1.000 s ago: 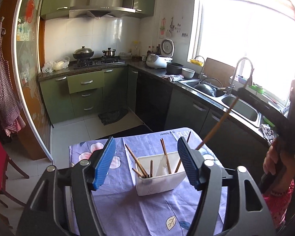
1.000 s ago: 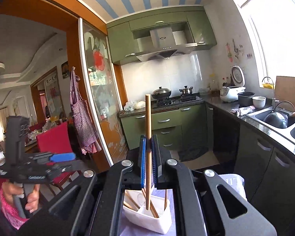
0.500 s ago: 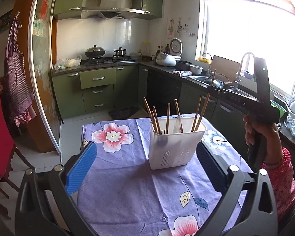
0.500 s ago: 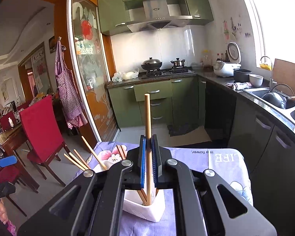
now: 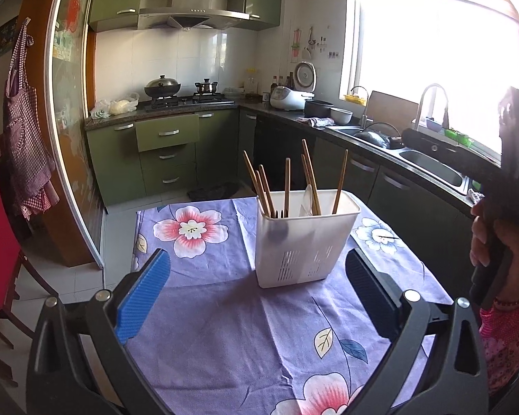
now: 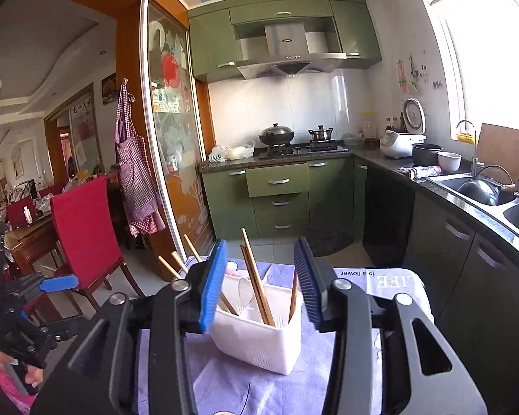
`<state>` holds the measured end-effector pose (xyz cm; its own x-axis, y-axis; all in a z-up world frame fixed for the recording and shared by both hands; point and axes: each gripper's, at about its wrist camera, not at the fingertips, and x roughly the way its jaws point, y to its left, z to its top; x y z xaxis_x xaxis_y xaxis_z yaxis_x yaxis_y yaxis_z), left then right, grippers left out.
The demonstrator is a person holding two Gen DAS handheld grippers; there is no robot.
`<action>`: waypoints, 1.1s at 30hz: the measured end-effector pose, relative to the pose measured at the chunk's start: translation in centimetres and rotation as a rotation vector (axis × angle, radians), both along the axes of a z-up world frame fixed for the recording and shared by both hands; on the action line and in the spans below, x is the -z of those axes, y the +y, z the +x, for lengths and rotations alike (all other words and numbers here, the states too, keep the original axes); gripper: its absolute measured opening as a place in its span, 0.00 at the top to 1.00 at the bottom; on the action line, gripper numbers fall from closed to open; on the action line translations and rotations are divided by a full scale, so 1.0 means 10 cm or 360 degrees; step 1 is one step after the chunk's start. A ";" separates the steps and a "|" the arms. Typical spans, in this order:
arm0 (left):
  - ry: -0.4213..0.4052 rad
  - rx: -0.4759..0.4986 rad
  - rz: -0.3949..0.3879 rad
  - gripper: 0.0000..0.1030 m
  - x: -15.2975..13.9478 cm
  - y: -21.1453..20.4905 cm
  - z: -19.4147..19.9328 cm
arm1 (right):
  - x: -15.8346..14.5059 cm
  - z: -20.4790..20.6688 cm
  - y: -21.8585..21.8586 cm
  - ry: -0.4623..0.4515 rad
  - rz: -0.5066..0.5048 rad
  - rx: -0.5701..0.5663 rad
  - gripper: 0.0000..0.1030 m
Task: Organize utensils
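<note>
The white utensil holder [image 5: 306,238] stands near the middle of the floral tablecloth [image 5: 225,328], with all the visible chopsticks [image 5: 287,186] upright or leaning inside it (none lies loose on the cloth in either view). The left gripper [image 5: 257,297] hangs at the near side with its fingers spread wide and grasping nothing. The right gripper [image 6: 264,285] hovers just above the holder's rim, likewise released, so the sorting looks essentially finished.

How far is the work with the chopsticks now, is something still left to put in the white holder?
Done: several chopsticks stand in the white holder on the floral tablecloth. In hand: nothing; the right gripper is open above the holder, the left gripper is open and empty. Left: no loose utensils show on the cloth, so little seems to remain.
</note>
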<state>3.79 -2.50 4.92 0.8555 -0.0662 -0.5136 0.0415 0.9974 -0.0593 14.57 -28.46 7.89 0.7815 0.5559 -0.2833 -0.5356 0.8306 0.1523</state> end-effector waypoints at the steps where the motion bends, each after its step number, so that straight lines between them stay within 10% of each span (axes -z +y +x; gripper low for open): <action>1: 0.0009 0.0007 -0.0007 0.06 0.04 -0.01 0.00 | 0.05 -0.11 -0.06 -0.0007 0.0003 0.0020 0.46; 13: -0.0001 0.0003 0.0060 0.06 0.57 -0.24 -0.29 | 0.99 -1.10 -0.45 0.0147 0.0005 0.0181 0.04; 33: -0.0104 -0.0053 0.0049 0.06 0.50 -0.19 -0.81 | 0.75 -1.64 -0.26 -0.0050 -0.0166 0.0388 0.04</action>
